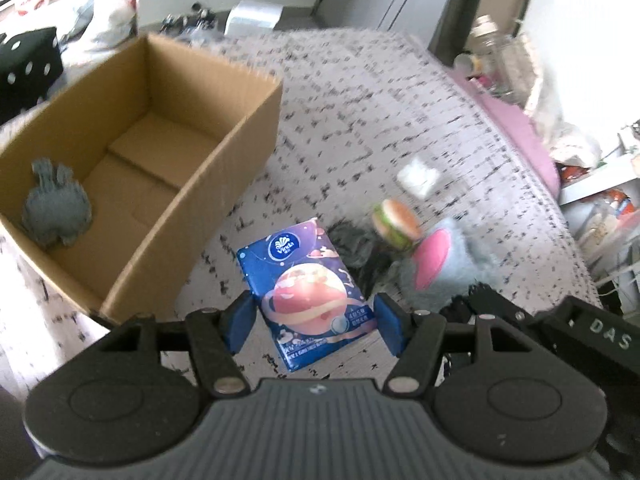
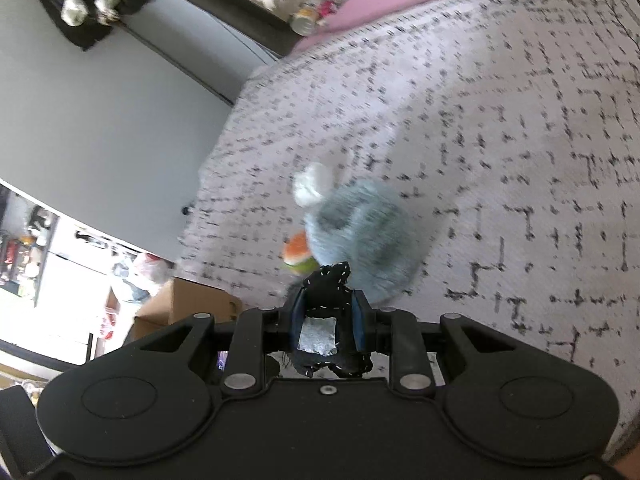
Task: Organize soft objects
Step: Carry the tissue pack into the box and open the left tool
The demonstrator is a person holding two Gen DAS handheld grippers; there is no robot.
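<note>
My left gripper [image 1: 316, 326] is open, its blue pads on either side of a blue tissue pack [image 1: 308, 294] that lies on the patterned bed cover. A cardboard box [image 1: 224, 160] stands to the left with a grey plush [image 1: 56, 208] inside. A burger toy [image 1: 396, 222], a grey-and-pink plush [image 1: 448, 264], a dark grey fabric piece [image 1: 354, 248] and a small white item [image 1: 418, 176] lie to the right. My right gripper [image 2: 327, 322] is shut on a black stitched fabric piece [image 2: 330, 284], just in front of the grey plush [image 2: 360, 236] and burger toy [image 2: 298, 256].
The bed cover [image 1: 380, 100] ends at a pink edge [image 1: 516, 128] on the right, with cluttered shelves beyond. A black dotted cushion [image 1: 28, 68] sits behind the box. In the right wrist view, a grey wall [image 2: 100, 120] and the box [image 2: 188, 308] lie left.
</note>
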